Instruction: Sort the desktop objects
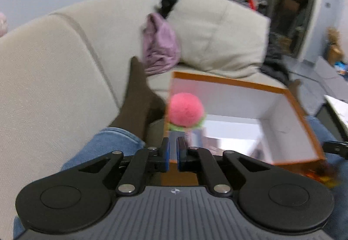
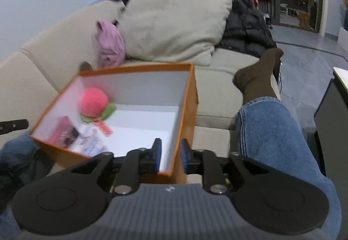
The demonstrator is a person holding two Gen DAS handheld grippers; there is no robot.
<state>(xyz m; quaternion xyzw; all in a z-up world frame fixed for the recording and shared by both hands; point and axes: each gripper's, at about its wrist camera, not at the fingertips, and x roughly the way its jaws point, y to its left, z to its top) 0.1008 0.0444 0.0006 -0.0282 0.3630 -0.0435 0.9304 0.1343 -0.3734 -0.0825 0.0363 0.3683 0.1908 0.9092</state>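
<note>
Jaws on the right gripper [image 2: 170, 158] stand apart and straddle the near right wall of the orange cardboard box with white inside [image 2: 186, 96]; one blue pad sits inside the wall, the other outside, and whether they actually press it I cannot tell. Over on the left gripper [image 1: 173, 154] the blue pads [image 1: 166, 154] are nearly together with a thin gap and nothing between them; they hover at the box's near left corner.

Just ahead of those pads the fluffy pink pompom ball with green felt leaves [image 1: 186, 110] shows blurred, over the left edge of the box [image 1: 293, 96]. From the right wrist view the same ball [image 2: 94, 102] sits against the left inner wall, a red-and-white striped tag [image 2: 104, 127] trailing beneath it. Whether it rests on anything or is in the air is hard to make out.

At the near left corner of the box floor lie a dark pink booklet [image 2: 65, 134] and a pale printed card [image 2: 91, 144], too smeared to read.

Around the box: blue jeans legs [image 2: 271, 137], brown socked feet [image 2: 258, 74], a beige fabric sofa [image 2: 54, 52], a large beige cushion [image 2: 174, 20], a crumpled lilac garment [image 2: 109, 44] and a black padded jacket [image 2: 245, 28]. Shelves behind are blurred.
</note>
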